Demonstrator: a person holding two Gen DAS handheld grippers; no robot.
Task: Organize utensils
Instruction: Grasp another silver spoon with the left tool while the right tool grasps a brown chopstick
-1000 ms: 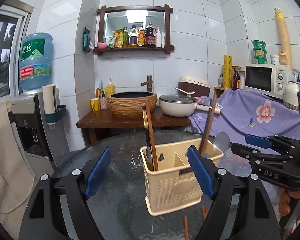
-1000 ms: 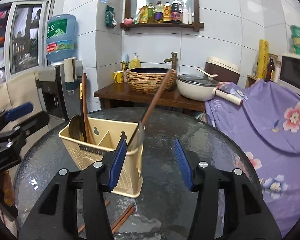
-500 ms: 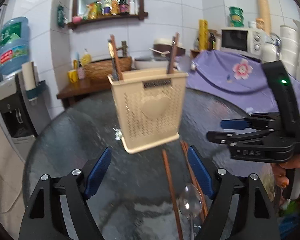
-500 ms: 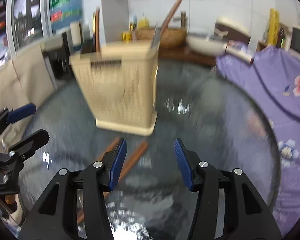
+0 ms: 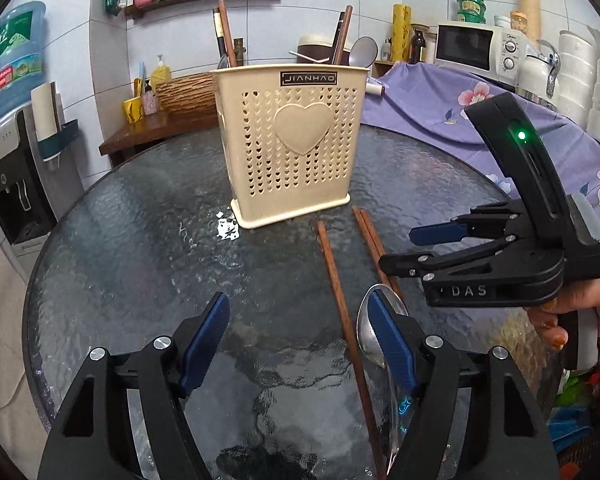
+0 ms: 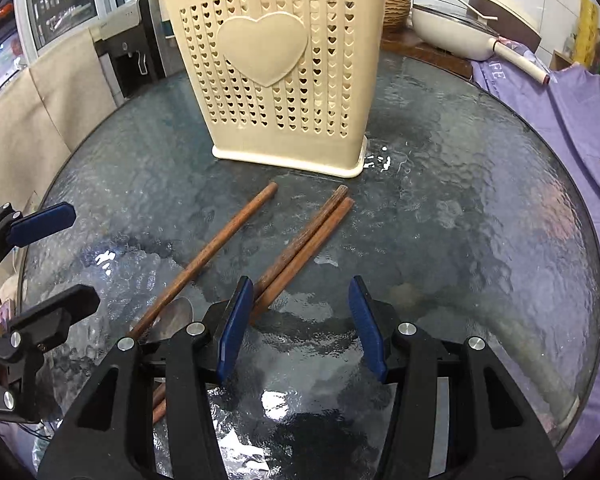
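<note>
We hold both grippers, left (image 5: 298, 338) and right (image 6: 300, 322), spread and empty, low over the chopsticks (image 6: 300, 250) at twelve o'clock, ready to pick them for the basket (image 6: 276, 76).

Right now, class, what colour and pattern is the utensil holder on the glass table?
Cream utensil holder, punched with small heart-shaped holes around one raised heart; clearest in the right wrist view.

Both views are sharp and evenly bright under indoor light, with no motion blur. The textured glass table (image 5: 140, 240) throws back small white glints, one beside the basket (image 5: 292, 140) base and a larger patch between the right gripper's (image 6: 302, 320) arms. Fisheye bending curves the tiled wall and table rim, and black vignette fills the corners.
</note>
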